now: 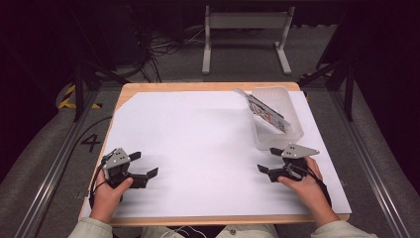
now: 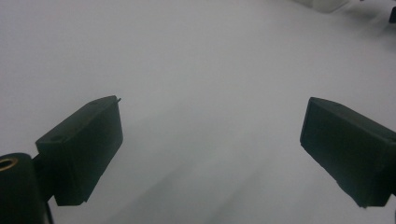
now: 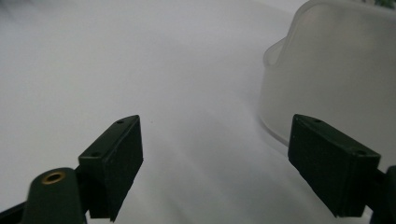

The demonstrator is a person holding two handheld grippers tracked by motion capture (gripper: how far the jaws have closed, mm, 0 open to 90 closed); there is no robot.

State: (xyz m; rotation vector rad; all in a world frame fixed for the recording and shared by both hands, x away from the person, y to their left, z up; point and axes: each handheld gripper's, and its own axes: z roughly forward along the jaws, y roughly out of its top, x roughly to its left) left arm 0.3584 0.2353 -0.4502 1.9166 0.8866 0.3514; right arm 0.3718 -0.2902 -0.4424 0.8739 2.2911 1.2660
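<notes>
Your tongs rest low, bin point(image 1: 275, 119) untouched at the right rear.
Left gripper point(image 1: 144, 164) and right gripper point(image 1: 269, 159) are spread, empty; reach carelessly and your right jaw could tip the bin's leaning packet point(image 1: 262, 111).

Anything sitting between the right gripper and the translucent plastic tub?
Nothing: in the right gripper view, bare white sheet separates the open right gripper from the translucent plastic tub.
</notes>
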